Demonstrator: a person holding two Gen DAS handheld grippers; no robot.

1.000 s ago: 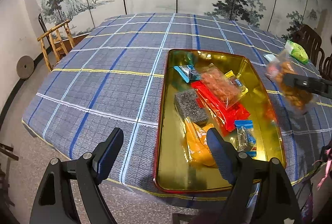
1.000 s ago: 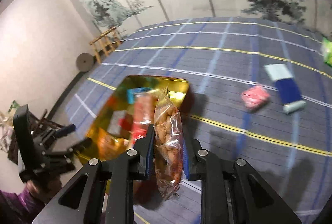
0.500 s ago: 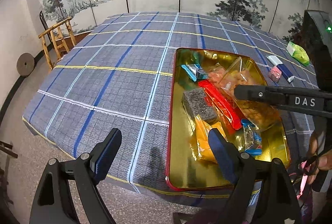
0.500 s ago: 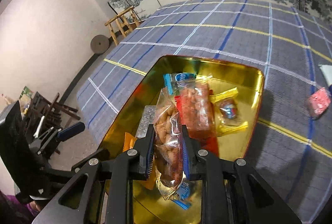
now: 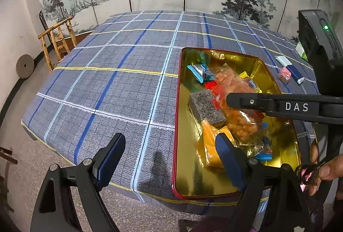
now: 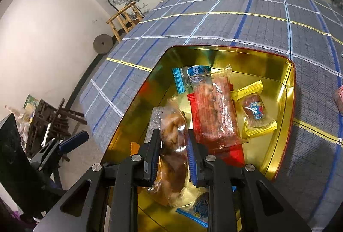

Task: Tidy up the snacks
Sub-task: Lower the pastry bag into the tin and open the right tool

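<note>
Lowered into glossy gold tray (image 6: 287, 90), crinkly clear snack bag (image 6: 173, 146) clamped by right gripper (image 6: 173, 159), left gripper (image 5: 169, 156) jaws apart

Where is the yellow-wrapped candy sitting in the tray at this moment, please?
In the right wrist view, the yellow-wrapped candy lies on the gold tray floor near its right wall, beside the long red snack pack.

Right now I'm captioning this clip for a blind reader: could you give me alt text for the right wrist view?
The right gripper pinches a clear bag of brown snacks between its fingers above a gold tray already holding wrapped snacks. The tray sits on a blue plaid tablecloth; the open left gripper waits at lower left.
</note>
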